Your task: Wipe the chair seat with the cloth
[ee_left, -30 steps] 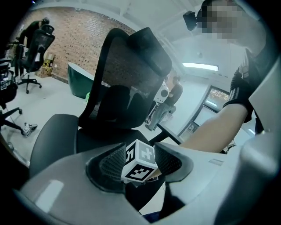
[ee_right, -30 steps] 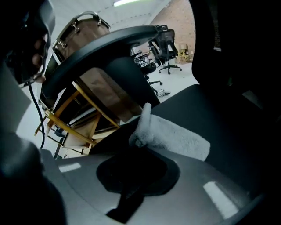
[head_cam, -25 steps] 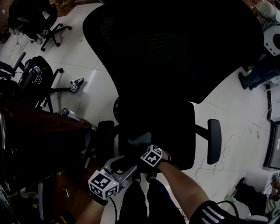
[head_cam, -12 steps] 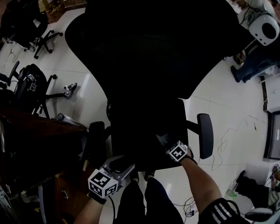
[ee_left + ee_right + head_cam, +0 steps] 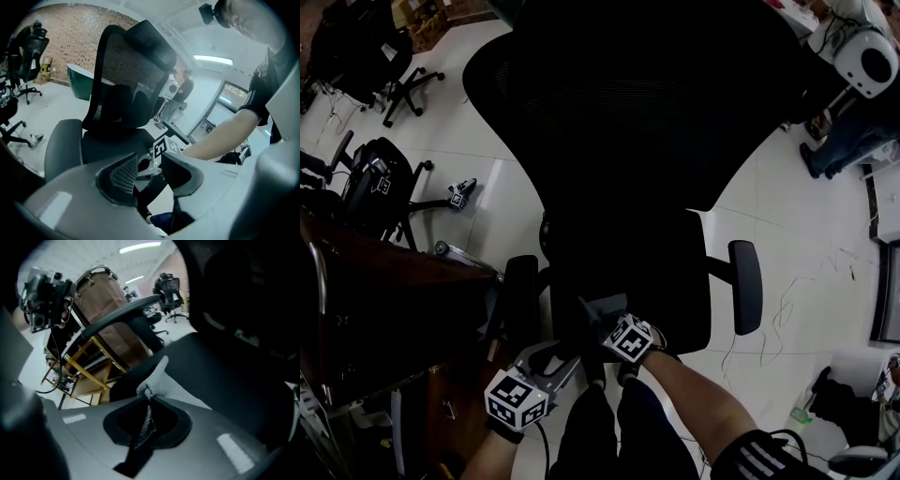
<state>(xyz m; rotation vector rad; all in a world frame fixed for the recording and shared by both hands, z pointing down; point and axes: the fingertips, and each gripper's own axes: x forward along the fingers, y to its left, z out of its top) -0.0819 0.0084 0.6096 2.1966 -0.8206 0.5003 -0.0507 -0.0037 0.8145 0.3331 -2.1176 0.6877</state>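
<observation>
- Head view, nearest: the left gripper (image 5: pixel 570 361) hovers just off the front edge of the chair seat (image 5: pixel 670 281). Its jaws have just been closing and stand half apart, with nothing between them.
- Just beyond it, the right gripper (image 5: pixel 614 323) is clamped tight on a pale cloth (image 5: pixel 605 307), bunched at the seat's front edge, near the left armrest (image 5: pixel 522 295).
- Farther off rise the dark mesh backrest (image 5: pixel 647 103) and the right armrest (image 5: pixel 745 286), over a white tiled floor (image 5: pixel 797 234).
</observation>
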